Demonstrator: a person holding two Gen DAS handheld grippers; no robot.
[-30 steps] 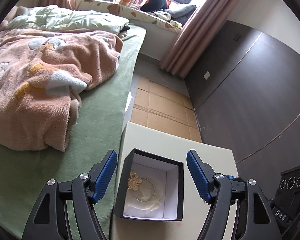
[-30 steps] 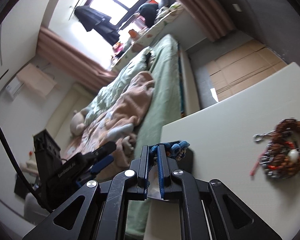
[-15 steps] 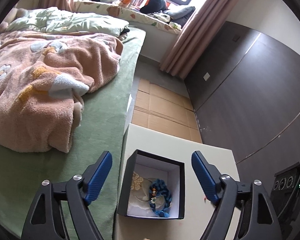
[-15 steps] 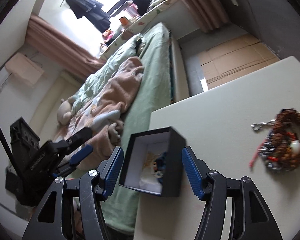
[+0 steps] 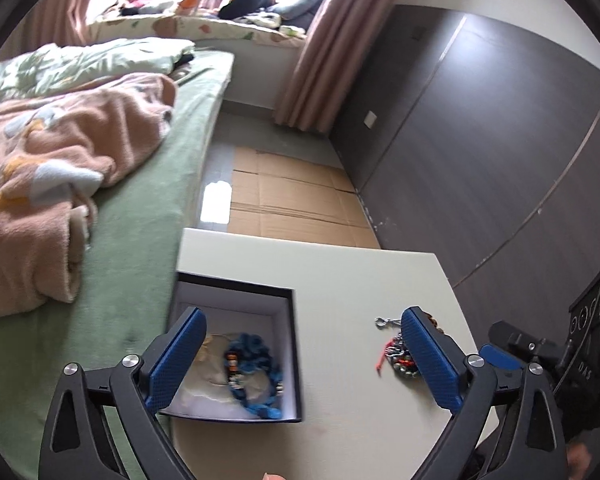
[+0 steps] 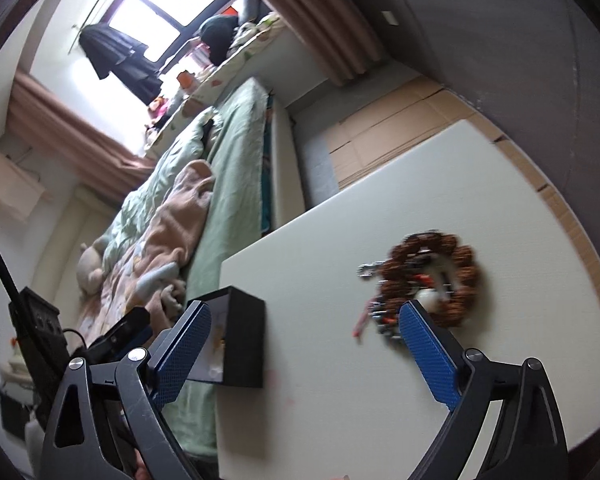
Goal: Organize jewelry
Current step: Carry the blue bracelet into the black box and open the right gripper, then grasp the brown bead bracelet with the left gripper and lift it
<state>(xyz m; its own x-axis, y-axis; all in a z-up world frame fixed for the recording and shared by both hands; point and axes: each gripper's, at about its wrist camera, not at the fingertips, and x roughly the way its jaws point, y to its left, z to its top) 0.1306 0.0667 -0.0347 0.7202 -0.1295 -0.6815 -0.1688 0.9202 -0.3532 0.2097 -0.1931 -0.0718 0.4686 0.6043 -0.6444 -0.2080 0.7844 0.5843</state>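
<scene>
Since 1.0 s ago the right claw (image 6: 304, 356) has released the blue bracelet (image 5: 252, 376) into the box (image 5: 288, 360) at the worktop's (image 5: 340, 276) left edge; both claws gape wide, left claw (image 5: 304, 356) included. Brown bead bracelet (image 6: 428, 276) blurred, partly hidden.

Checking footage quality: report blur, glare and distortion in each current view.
Left wrist: fisheye bends the dark wall; blue bracelet in the black box slightly soft. Right wrist: window blown out; brown bead bracelet motion-smeared; table tilted.
</scene>
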